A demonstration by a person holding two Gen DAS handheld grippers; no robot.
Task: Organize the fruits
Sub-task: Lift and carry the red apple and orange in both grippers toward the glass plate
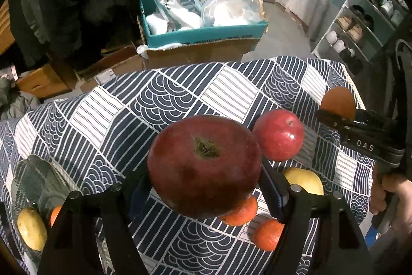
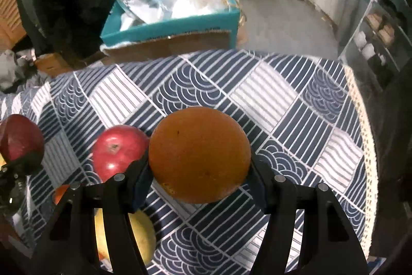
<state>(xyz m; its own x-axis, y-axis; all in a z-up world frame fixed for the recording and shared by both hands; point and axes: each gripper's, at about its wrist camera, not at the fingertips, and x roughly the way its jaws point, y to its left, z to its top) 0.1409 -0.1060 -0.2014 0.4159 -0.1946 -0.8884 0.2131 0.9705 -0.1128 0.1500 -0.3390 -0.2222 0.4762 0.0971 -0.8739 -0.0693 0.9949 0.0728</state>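
My left gripper [image 1: 206,184] is shut on a large dark red apple [image 1: 203,164] and holds it above the patterned tablecloth [image 1: 167,99]. My right gripper [image 2: 199,172] is shut on a big orange [image 2: 199,153], also lifted; it shows at the right of the left wrist view [image 1: 338,101]. A bright red apple [image 1: 279,134] lies on the cloth between them, also in the right wrist view [image 2: 117,148]. A yellow fruit [image 1: 305,181] and two small mandarins [image 1: 243,213] [image 1: 267,235] lie below the held apple. The dark apple shows at the left of the right wrist view [image 2: 20,137].
A glass bowl [image 1: 33,184] at the left holds a yellow fruit [image 1: 31,228] and an orange one. Beyond the table stand a teal box [image 1: 203,34] with bags and cardboard boxes. A shoe rack [image 1: 360,25] stands at the right. The table's right edge has a lace trim [image 2: 365,146].
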